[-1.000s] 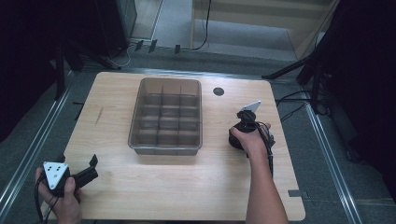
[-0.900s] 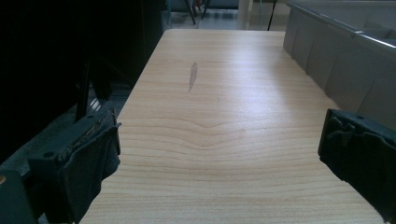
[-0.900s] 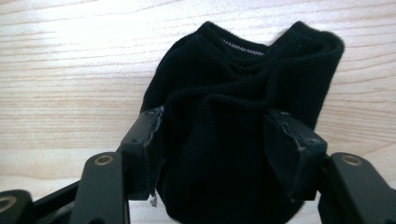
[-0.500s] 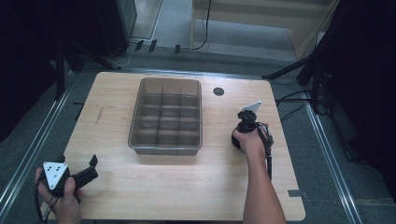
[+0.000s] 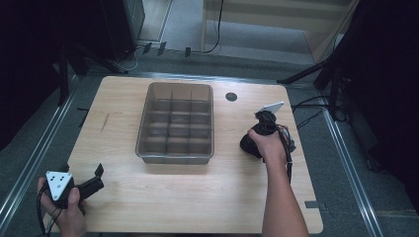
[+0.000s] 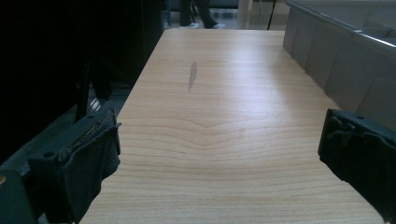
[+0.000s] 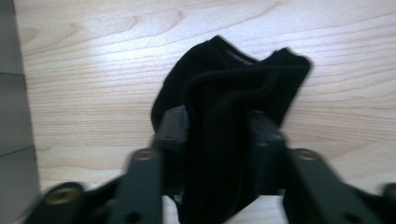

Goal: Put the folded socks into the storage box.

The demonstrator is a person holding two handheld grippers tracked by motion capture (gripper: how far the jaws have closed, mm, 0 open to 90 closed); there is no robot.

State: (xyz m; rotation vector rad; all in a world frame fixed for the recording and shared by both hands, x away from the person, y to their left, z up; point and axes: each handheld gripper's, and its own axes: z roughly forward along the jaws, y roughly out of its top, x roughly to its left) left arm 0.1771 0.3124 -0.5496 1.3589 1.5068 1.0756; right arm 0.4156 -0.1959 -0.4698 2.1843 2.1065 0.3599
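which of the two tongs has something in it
The right tongs, closed on a black cloth lying on the wooden table. The left tongs gape open over bare wood.

Dim surroundings, glare, motion blur

Our left gripper [image 5: 97, 178] is black, topped by a grey three-cornered plate with dark dots, and a black cable loops from its rear. Its two jaws are blocky, faced with dark, worn padding. Our right gripper [image 7: 219, 135] has dark metal jaw arms with brass-coloured pivot screws, a pale plate on top, and a black cable behind. Both forearms are bare, without sleeves.
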